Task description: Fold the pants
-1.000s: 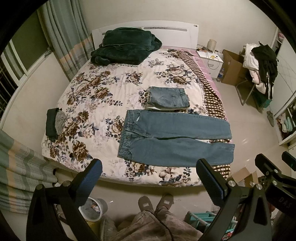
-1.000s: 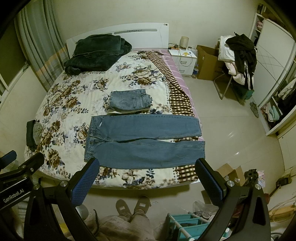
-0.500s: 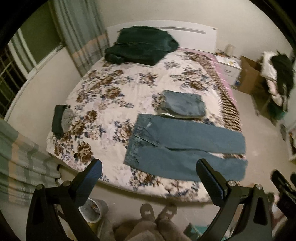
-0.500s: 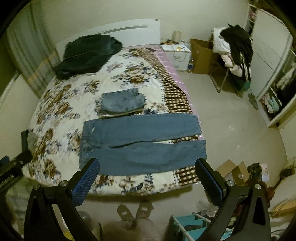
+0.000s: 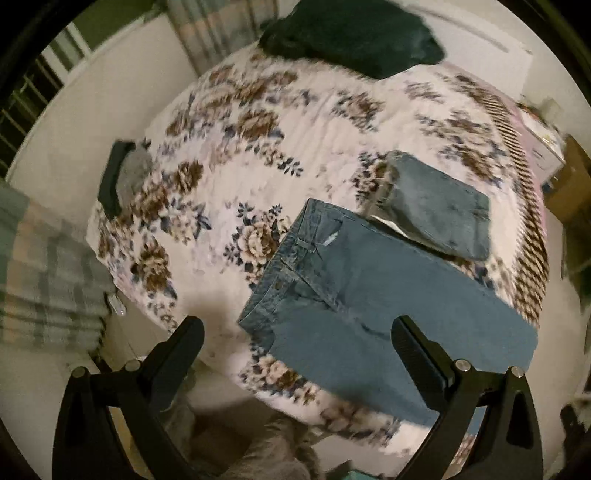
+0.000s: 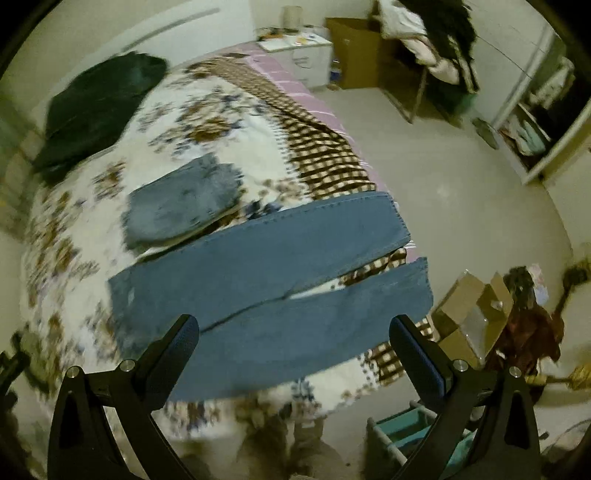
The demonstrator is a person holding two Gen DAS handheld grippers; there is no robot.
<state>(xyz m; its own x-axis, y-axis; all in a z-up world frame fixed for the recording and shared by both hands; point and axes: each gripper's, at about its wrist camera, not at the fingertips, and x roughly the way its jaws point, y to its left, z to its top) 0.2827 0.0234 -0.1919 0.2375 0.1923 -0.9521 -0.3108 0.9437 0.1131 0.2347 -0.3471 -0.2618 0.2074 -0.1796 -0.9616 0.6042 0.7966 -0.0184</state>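
Note:
Blue jeans (image 5: 369, 291) (image 6: 273, 280) lie flat and unfolded on the near side of the floral bed, waistband to the left, both legs running right to the bed's edge. My left gripper (image 5: 295, 343) hovers open above the waistband end, holding nothing. Above the legs, near the hems, my right gripper (image 6: 295, 339) hangs open and empty. Neither touches the cloth. Both views are motion-blurred.
A folded pair of jeans (image 5: 439, 210) (image 6: 181, 199) rests just beyond the flat ones. A dark green blanket (image 5: 351, 33) sits by the headboard and small dark folded clothes (image 5: 122, 181) at the bed's left edge. Cardboard boxes (image 6: 472, 314) and a teal rack (image 6: 402, 432) stand on the floor.
Both grippers have dropped closer to the bed. The left one swung toward the waistband, the right one toward the leg hems. Both stay open.

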